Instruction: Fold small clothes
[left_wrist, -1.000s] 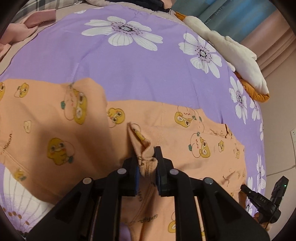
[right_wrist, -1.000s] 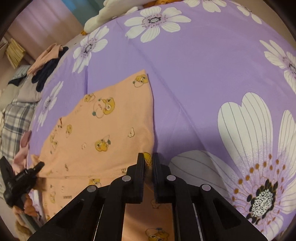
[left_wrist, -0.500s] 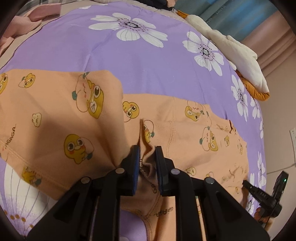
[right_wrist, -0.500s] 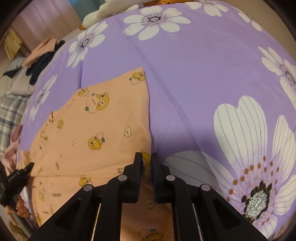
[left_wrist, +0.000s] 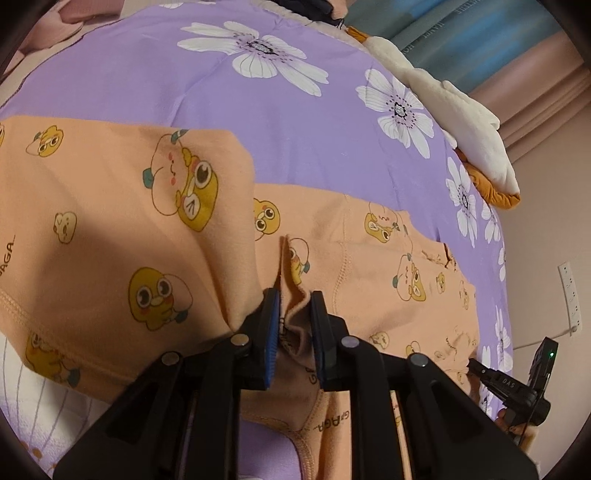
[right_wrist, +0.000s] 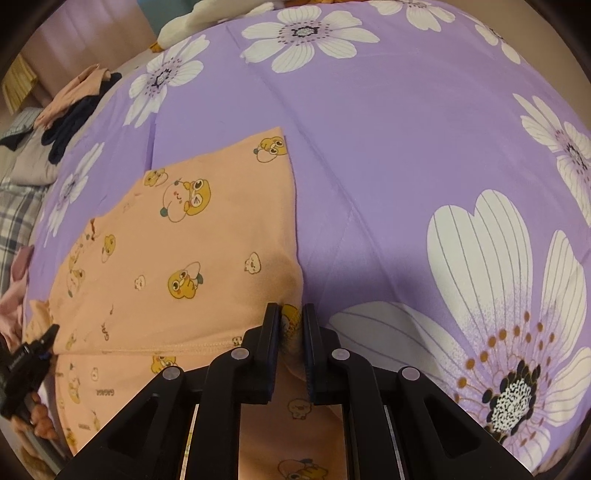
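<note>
Slippage is the main risk: left claw (left_wrist: 293, 325) and right claw (right_wrist: 291, 332) each pinch a thin bunch of the orange garment (left_wrist: 110, 236) lying half-folded on the bed (right_wrist: 369, 147), so uneven pulling may free an edge or skew the fold.

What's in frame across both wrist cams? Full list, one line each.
garment: 1, orange with cartoon prints, partly folded on the sheet, pinched by both grippers
bed sheet: 1, purple with white flowers, under the garment
plush toy: 1, white and orange, at the sheet's far edge
clothes pile: 1, peach, dark and grey, beyond the sheet
wall socket: 1, white, on the wall
left gripper: 1, black, shut on a garment bunch
right gripper: 1, black, shut on the garment's edge
</note>
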